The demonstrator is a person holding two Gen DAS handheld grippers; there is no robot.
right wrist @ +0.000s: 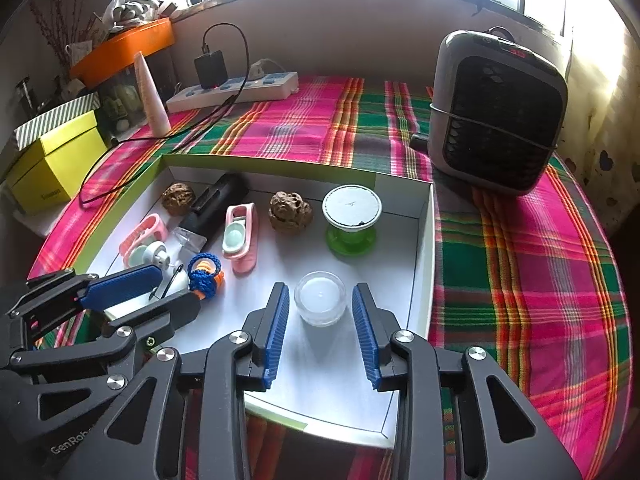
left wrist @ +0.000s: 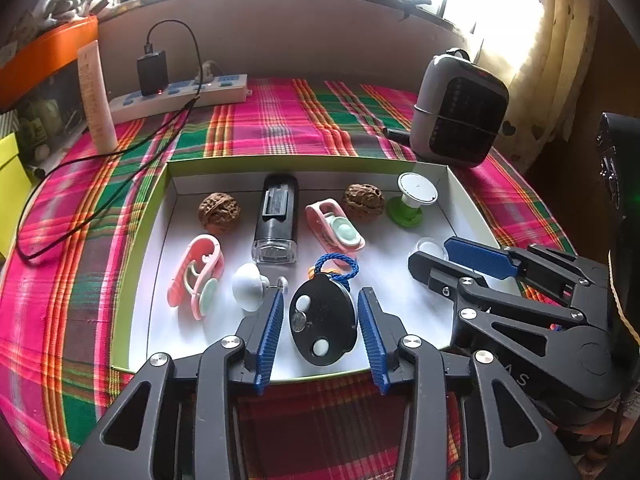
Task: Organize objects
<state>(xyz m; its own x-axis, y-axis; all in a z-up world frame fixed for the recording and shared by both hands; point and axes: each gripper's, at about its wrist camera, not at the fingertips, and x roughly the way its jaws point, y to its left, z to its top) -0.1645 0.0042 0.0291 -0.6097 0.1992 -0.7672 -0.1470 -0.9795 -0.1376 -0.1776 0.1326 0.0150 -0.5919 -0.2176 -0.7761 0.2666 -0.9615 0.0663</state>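
Observation:
A shallow white box point(left wrist: 160, 216) with a green rim lies on the plaid cloth. Inside it are two walnuts point(left wrist: 219, 212), a black lighter-like device point(left wrist: 276, 216), two pink clips point(left wrist: 335, 230), a white knob point(left wrist: 248, 286) and a green-and-white spool point(left wrist: 412, 200). A black disc point(left wrist: 322, 320) on a blue cord rests on the box floor between the pads of my left gripper point(left wrist: 321, 292), with a thin gap on each side. A small glass candle point(right wrist: 320, 298) stands between the pads of my right gripper point(right wrist: 320, 286), also untouched. Both grippers are open.
A grey fan heater point(right wrist: 496, 112) stands at the back right on the cloth. A power strip point(left wrist: 180, 96) with a black charger and trailing cable, and a cream tube point(left wrist: 96, 96), sit at the back left. A yellow box point(right wrist: 56, 160) is beyond the table's left edge.

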